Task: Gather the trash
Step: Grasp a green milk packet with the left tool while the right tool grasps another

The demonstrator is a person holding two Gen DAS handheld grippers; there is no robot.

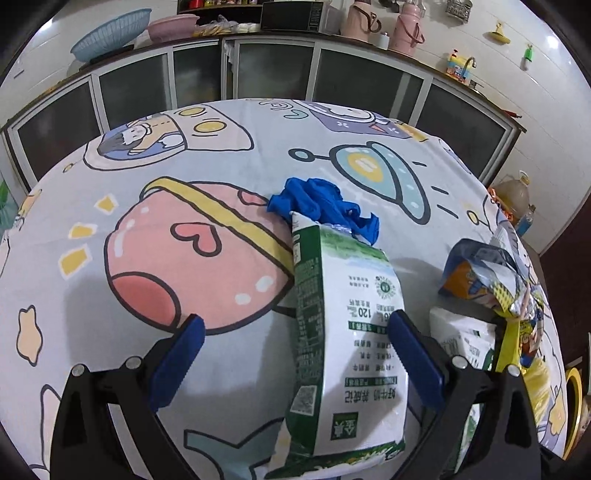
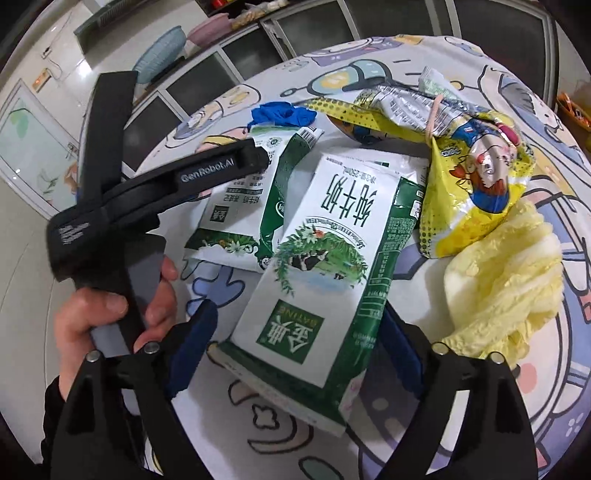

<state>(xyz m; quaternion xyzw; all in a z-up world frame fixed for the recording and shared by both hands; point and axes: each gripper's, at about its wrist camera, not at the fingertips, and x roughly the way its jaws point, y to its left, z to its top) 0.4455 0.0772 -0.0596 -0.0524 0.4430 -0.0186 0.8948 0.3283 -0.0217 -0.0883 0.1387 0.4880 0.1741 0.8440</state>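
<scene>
Two flattened green-and-white milk cartons lie on the cartoon tablecloth (image 1: 110, 192). One carton (image 1: 347, 332) lies lengthwise between the wide-spread fingers of my left gripper (image 1: 295, 360), against its right pad (image 1: 413, 358) and far from the left pad; that gripper is open. The second carton (image 2: 317, 269) lies between the pads of my right gripper (image 2: 295, 349), with a thin gap at the left pad; it is open too. A crumpled blue glove (image 1: 325, 203) sits beyond the first carton. A yellow-and-silver snack wrapper (image 2: 476, 173) and a crumpled yellow glove (image 2: 506, 280) lie to the right.
A hand (image 2: 110, 314) holds the left gripper's handle at the table's left edge in the right wrist view. Glass-door cabinets (image 1: 273, 70) stand behind the table with basins (image 1: 110, 35) and pink flasks (image 1: 406, 27) on top. An oil bottle (image 1: 513, 195) stands past the right edge.
</scene>
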